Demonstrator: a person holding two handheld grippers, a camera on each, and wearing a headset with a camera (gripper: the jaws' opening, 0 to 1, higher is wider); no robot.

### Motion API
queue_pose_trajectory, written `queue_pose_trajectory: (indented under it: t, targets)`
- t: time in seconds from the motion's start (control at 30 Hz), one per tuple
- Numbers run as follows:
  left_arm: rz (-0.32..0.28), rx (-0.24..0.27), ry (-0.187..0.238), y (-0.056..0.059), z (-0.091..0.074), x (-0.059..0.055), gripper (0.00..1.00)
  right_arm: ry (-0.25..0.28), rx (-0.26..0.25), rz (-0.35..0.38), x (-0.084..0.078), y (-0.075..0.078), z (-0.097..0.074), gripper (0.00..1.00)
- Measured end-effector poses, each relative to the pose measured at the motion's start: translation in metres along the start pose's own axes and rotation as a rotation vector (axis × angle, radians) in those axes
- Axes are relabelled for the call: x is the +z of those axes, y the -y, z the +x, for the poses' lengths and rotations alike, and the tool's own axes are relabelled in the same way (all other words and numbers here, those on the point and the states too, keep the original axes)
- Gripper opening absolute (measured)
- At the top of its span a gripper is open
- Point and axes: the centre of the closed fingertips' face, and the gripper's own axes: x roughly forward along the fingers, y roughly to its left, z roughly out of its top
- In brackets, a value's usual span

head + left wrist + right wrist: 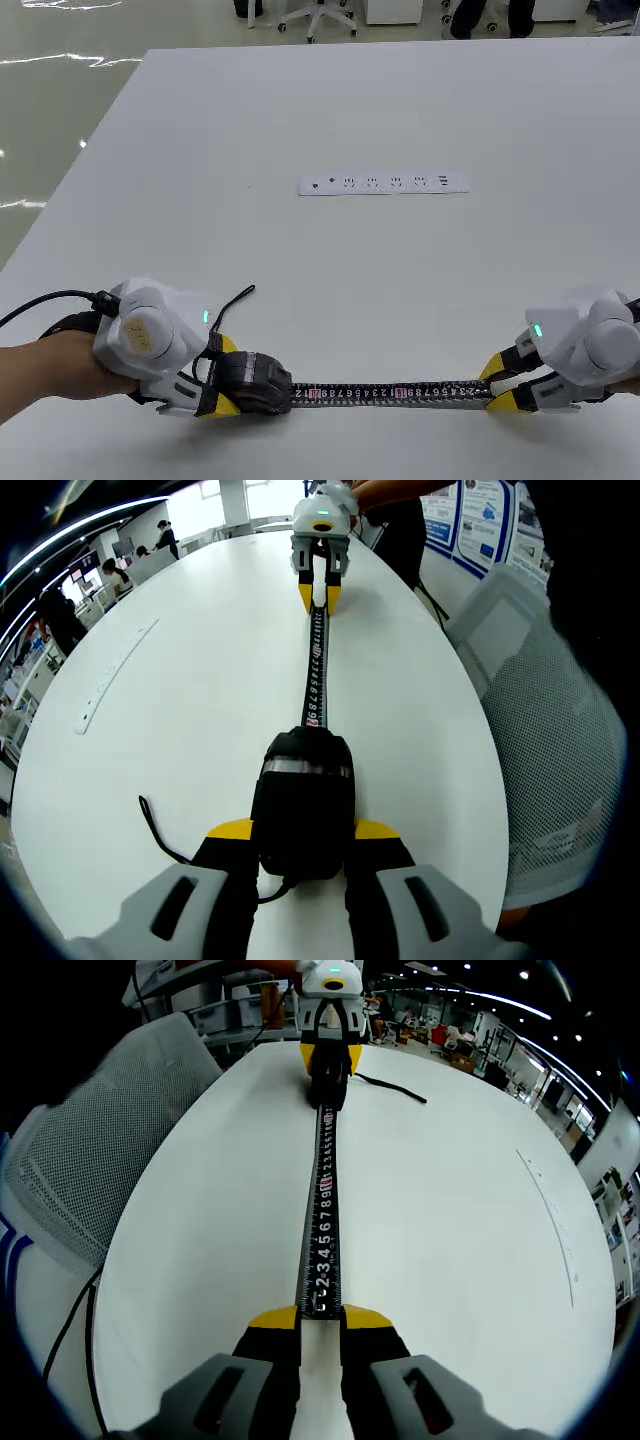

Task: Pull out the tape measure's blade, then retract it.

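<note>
Left gripper clamped on black tape measure case at near edge of desk, right gripper pinching blade tip, power strip mid-desk, mesh chair in gripper views

Left claw grips tape measure, blade stretched out.

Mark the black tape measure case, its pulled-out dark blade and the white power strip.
black tape measure case [302,810], left gripper view, middle of its top.
dark blade [326,1210], right gripper view, midway along the numbered strip.
white power strip [384,184], head view, centre of its top.
</note>
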Motion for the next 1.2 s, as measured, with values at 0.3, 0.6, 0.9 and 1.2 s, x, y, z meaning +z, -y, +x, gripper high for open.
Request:
queue_pose_trajectory:
  t: [0.3, 0.6, 0.9, 1.2]
  targets:
    - [-0.001, -0.005, 0.002, 0.000, 0.000, 0.000, 0.28, -0.022, -0.001, -0.027, -0.001, -0.001, 0.000, 0.16]
    - [0.001, -0.002, 0.010, -0.001, 0.000, 0.000, 0.29, -0.025, -0.017, -0.032, -0.002, 0.003, 0.000, 0.20]
    - [-0.012, 0.017, 0.018, -0.003, -0.003, -0.002, 0.29, -0.030, -0.044, -0.034, -0.002, 0.007, -0.001, 0.24]
    - [-0.018, 0.032, 0.002, -0.003, -0.012, -0.010, 0.31, -0.041, -0.064, -0.021, -0.002, 0.008, -0.002, 0.31]
